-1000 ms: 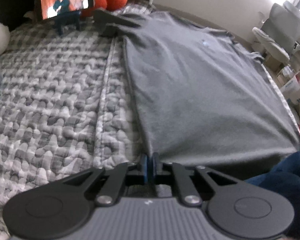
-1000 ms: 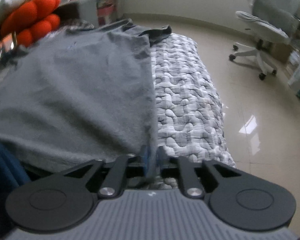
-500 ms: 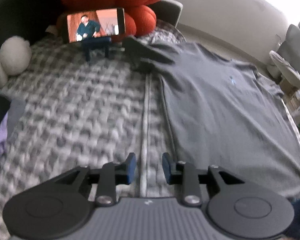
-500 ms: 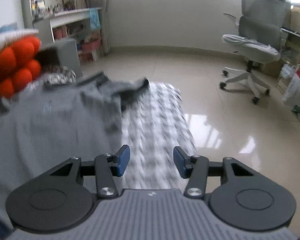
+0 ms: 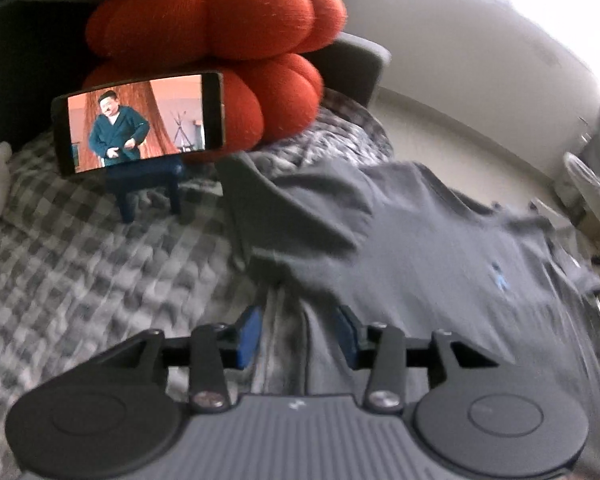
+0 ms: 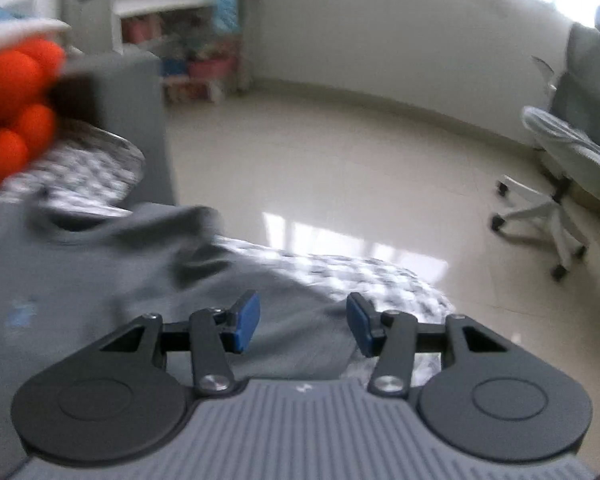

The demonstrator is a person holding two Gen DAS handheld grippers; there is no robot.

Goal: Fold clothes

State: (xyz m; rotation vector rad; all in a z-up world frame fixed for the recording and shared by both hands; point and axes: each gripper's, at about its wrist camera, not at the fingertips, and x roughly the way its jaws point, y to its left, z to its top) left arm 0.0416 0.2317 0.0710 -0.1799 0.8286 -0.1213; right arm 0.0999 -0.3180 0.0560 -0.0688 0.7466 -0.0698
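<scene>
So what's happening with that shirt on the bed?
A person holding two grippers is folding a gray T-shirt spread flat on a checked bedspread. The left gripper has just been opening with nothing gripped, near one sleeve. The right gripper is open too, over the other side.

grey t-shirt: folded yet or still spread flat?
Spread, not folded. The grey t-shirt lies open on the checked bed cover, chest logo up, sleeve out sideways, only rumpled.

A grey T-shirt [image 5: 420,264] lies spread flat on the quilted bed, sleeve creased.
</scene>
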